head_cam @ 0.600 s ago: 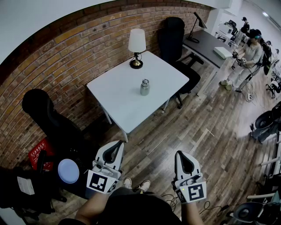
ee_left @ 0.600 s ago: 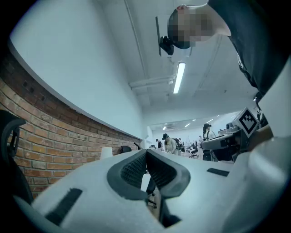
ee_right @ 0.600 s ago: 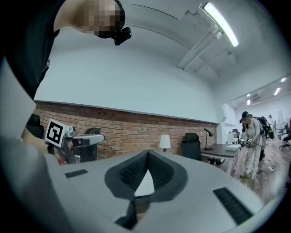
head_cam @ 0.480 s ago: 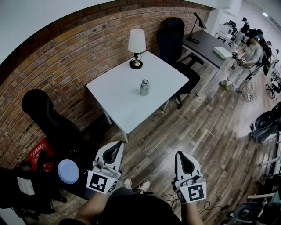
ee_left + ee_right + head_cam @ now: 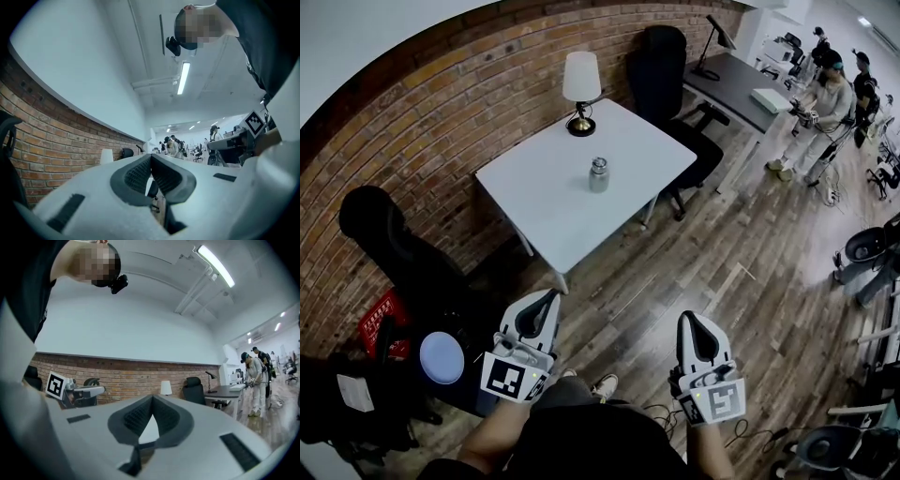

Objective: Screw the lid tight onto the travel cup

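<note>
Jaws of both grippers are pressed together, holding nothing. The left gripper (image 5: 551, 298) and right gripper (image 5: 693, 322) hang low over the wooden floor (image 5: 722, 272), well apart from the travel cup (image 5: 598, 175), upright on the white table (image 5: 534, 206).

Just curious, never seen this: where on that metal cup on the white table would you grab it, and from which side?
Likely the straight body of the travel cup, below its narrower top, approached level from the near side: it stands upright, alone, the lamp behind it.
</note>
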The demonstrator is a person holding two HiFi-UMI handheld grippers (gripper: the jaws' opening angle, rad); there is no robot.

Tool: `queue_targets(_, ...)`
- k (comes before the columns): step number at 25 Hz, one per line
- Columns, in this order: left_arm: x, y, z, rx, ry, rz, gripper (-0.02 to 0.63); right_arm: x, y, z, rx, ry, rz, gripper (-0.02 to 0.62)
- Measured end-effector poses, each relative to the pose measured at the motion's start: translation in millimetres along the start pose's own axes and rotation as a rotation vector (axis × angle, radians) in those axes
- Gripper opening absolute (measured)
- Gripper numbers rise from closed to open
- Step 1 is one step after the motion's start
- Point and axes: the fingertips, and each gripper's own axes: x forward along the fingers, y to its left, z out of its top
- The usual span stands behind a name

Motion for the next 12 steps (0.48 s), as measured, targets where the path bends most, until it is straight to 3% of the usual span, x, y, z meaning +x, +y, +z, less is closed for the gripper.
queue_targets(12,14,12,-27,-0.017,0.052,0.048,0.023,11,-26,-20,0.002,0.023,-0.014,0.014)
